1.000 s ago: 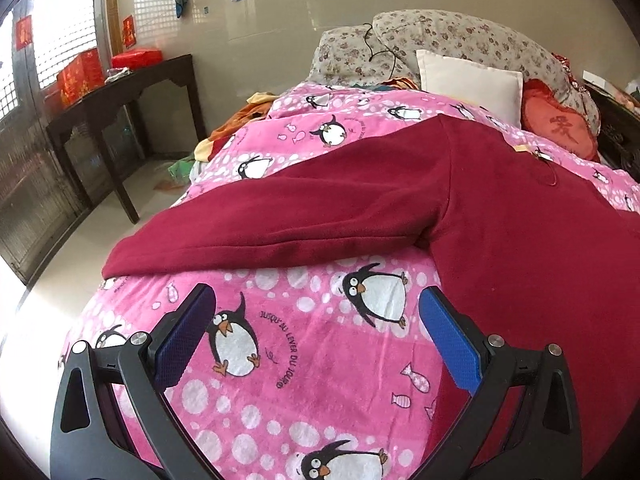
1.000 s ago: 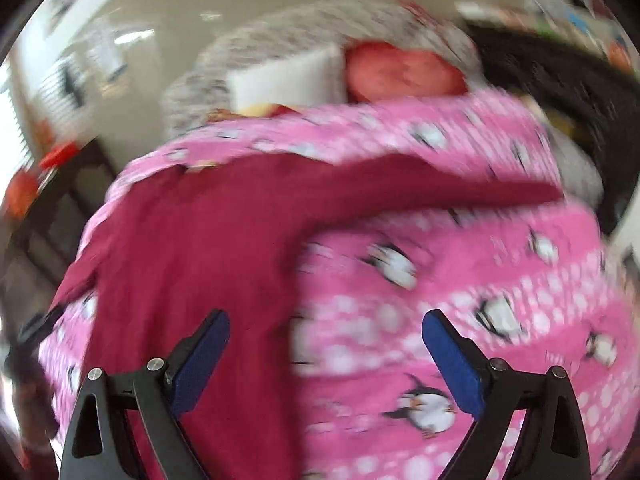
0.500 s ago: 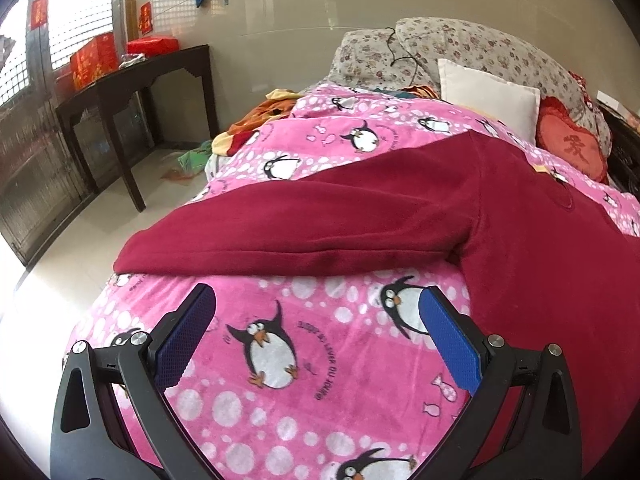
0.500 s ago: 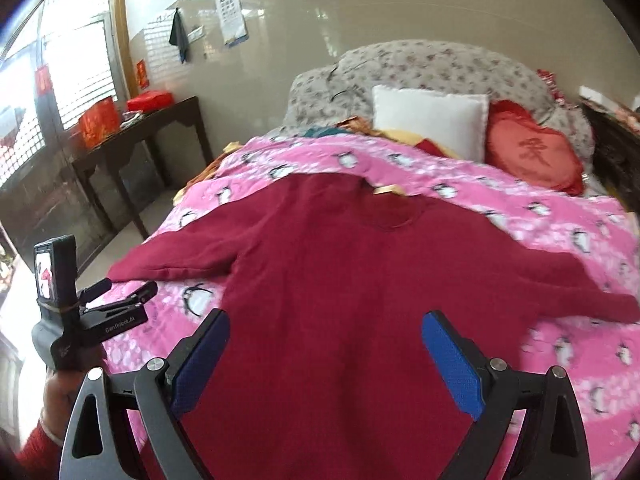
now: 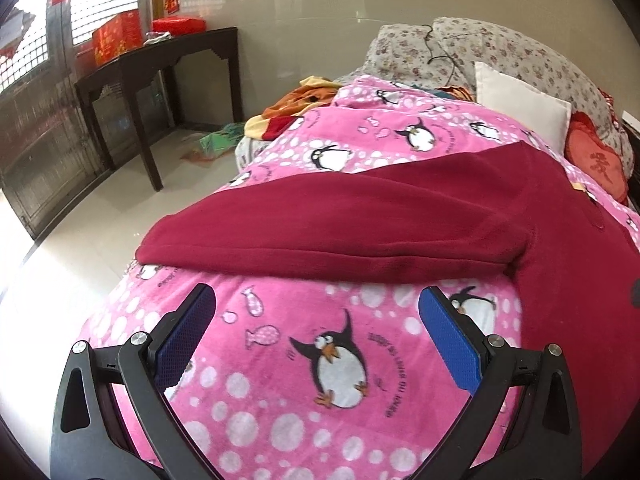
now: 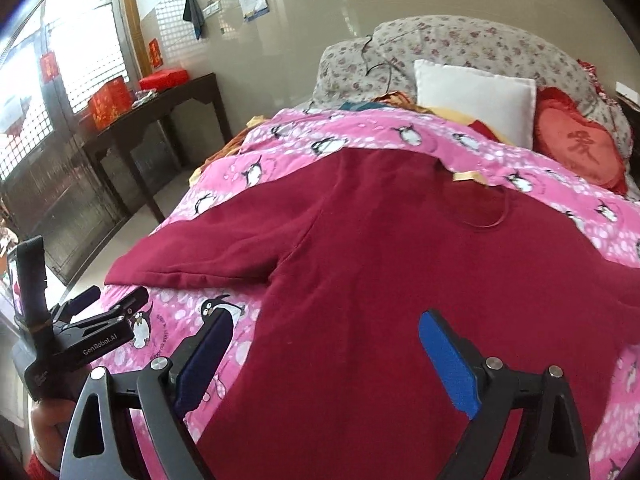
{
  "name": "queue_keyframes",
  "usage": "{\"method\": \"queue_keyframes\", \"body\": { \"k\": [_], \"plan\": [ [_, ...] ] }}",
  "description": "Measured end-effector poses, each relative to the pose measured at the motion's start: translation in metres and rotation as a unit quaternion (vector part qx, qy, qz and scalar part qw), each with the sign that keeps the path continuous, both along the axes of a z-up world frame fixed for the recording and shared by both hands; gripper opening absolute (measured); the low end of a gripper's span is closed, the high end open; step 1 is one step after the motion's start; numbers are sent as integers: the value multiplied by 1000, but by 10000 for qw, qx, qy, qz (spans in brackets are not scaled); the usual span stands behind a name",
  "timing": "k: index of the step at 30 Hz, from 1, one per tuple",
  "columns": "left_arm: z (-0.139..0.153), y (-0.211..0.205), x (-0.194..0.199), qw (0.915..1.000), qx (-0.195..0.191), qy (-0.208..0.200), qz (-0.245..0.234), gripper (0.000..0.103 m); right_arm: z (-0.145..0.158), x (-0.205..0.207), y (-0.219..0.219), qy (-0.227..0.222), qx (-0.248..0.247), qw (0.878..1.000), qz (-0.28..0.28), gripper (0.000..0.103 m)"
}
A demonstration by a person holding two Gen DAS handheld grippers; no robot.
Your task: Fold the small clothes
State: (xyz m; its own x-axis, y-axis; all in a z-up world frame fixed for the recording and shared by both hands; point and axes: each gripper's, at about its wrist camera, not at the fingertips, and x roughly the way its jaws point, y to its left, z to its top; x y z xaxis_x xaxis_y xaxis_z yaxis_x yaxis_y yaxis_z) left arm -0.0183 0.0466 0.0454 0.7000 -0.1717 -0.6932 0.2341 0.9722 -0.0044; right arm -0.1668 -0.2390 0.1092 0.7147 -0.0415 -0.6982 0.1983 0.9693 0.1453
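A dark red long-sleeved sweater (image 6: 380, 264) lies spread flat on a pink penguin blanket (image 6: 520, 168), neck toward the pillows. Its left sleeve (image 5: 340, 232) stretches out to the bed's left edge. My left gripper (image 5: 316, 320) is open and empty, just short of that sleeve, over bare blanket (image 5: 320, 380). It also shows in the right wrist view (image 6: 108, 300) at the lower left. My right gripper (image 6: 324, 336) is open and empty above the sweater's lower body.
A white pillow (image 6: 476, 96), a red heart cushion (image 6: 576, 140) and a floral quilt (image 6: 460, 44) lie at the head of the bed. A dark side table (image 5: 160, 64) with red boxes stands left, across bare floor (image 5: 100, 248). Loose clothes (image 5: 304, 100) pile at the bed's far left.
My left gripper has moved closer to the sleeve. My right gripper has swung left from the right sleeve to over the sweater's body, and its view has sharpened.
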Motion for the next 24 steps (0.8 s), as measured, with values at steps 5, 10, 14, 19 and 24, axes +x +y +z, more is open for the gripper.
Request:
{"method": "queue_keyframes", "body": {
  "k": [5, 10, 14, 19, 24],
  "plan": [
    [-1, 5, 5, 10000, -3, 53, 74, 102, -8, 11, 6, 60, -61, 9999, 86, 92],
    [-1, 2, 6, 9999, -13, 85, 71, 102, -11, 12, 5, 61, -150, 9999, 1, 92],
    [0, -4, 5, 10000, -22, 78, -1, 102, -12, 10, 1, 86, -157, 9998, -90, 92],
    [0, -8, 5, 9999, 0, 115, -36, 102, -13, 8, -3, 78, -207, 9996, -151, 92],
    [5, -13, 3, 9997, -157, 158, -128, 102, -13, -1, -18, 45, -595, 9966, -561, 92]
  ]
}}
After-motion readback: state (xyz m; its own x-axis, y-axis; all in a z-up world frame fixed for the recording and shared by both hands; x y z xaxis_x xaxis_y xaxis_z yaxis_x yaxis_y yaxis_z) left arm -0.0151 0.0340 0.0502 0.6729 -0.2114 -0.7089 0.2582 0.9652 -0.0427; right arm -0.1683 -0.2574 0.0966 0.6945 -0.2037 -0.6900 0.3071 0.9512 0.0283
